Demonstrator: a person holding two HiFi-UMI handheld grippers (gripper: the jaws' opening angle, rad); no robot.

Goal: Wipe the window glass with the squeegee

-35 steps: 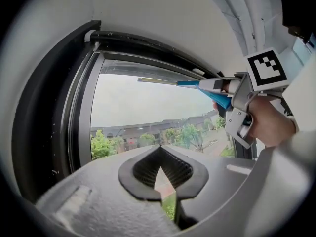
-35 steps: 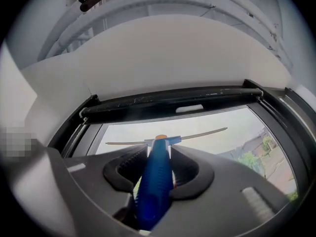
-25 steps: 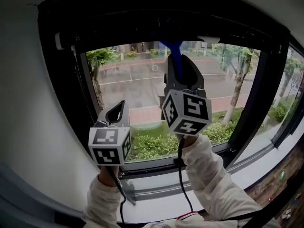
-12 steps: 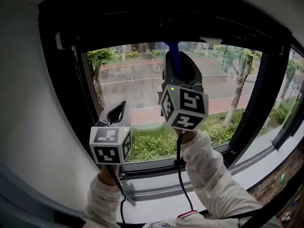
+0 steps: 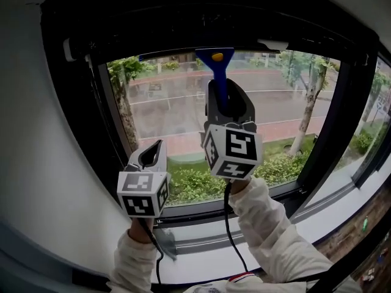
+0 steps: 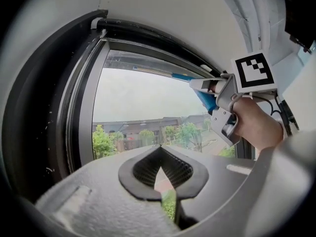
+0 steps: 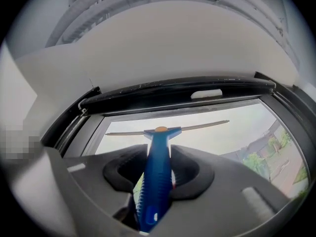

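A blue-handled squeegee [image 5: 217, 78] stands upright against the window glass [image 5: 165, 115], its head just under the top of the black frame. My right gripper [image 5: 227, 102] is shut on the squeegee's handle [image 7: 157, 177], and the thin blade [image 7: 202, 127] lies level across the top of the pane. My left gripper [image 5: 153, 153] is lower and to the left, shut and holding nothing, near the glass. In the left gripper view its pads [image 6: 183, 177] meet, and the right gripper [image 6: 222, 90] shows up on the right with the squeegee [image 6: 205, 100].
A thick black window frame [image 5: 91, 121] surrounds the pane, with white wall [image 5: 30, 133] to the left. A black mullion [image 5: 333, 133] parts it from another pane on the right. A pale sill [image 5: 201, 243] runs below. Cables [image 5: 229, 224] hang from both grippers.
The squeegee's head has come into sight just below the top frame, and the right gripper has shifted slightly left. The left gripper has hardly moved.
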